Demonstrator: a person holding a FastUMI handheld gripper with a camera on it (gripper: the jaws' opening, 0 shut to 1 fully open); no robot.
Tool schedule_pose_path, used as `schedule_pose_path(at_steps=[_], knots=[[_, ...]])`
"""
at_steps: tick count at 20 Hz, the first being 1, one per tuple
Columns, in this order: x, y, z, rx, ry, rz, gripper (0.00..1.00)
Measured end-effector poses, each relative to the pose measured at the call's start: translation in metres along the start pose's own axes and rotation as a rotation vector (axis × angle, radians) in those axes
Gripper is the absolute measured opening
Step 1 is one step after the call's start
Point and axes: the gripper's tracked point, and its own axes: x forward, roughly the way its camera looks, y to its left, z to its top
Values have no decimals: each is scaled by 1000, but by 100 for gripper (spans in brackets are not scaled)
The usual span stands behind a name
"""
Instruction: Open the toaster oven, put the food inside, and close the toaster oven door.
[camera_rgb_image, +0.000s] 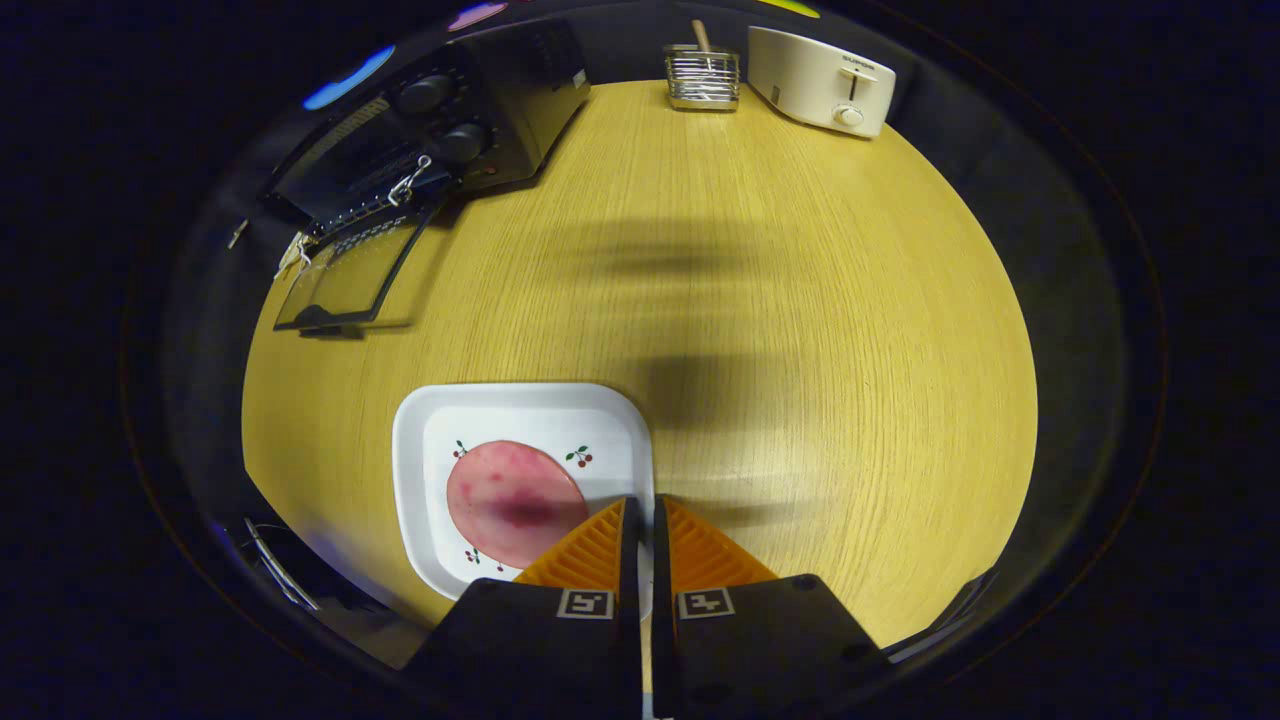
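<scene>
The black oven (470, 120) stands at the far left of the table, two round knobs on its front. Its glass door (350, 275) is swung fully down and lies open toward the near side. The food (512, 500), a round, flat, pink slice with darker red spots, lies on a white square plate (520, 405) at the near left.

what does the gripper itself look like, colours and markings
The gripper has two orange fingers with ribbed, wedge-shaped surfaces, mounted on black blocky bases. Each base carries a small square black-and-white tag near the finger root. No cables or sleeve are visible.
</scene>
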Motion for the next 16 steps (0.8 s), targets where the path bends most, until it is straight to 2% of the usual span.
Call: schedule_pose_path(at_steps=[3,6,13,16], knots=[[-4,6,-3,196,36,151,5],[-5,7,-7,373,45,258,5],[-16,16,-9,671,13,436,5],[-30,21,0,746,-45,482,5]])
